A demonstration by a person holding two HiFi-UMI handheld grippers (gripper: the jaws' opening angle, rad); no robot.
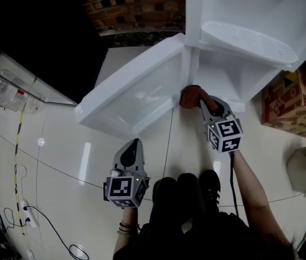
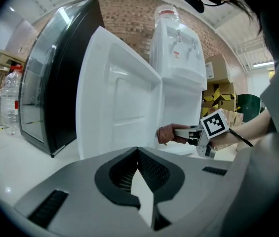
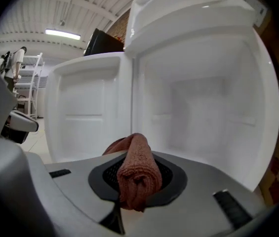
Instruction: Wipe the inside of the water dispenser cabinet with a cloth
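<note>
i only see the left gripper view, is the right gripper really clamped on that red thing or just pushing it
Observer: Clamped. The right gripper view shows the right gripper with its jaws shut on a rolled reddish cloth.
Operator: where is it against the cabinet
Observer: From the head view, the cloth sits at the cabinet's lower front edge, next to the hinge side of the open door.
Operator: anything stored inside
Observer: The right gripper view looks straight into the cabinet: bare white walls, and I see nothing in it.
</note>
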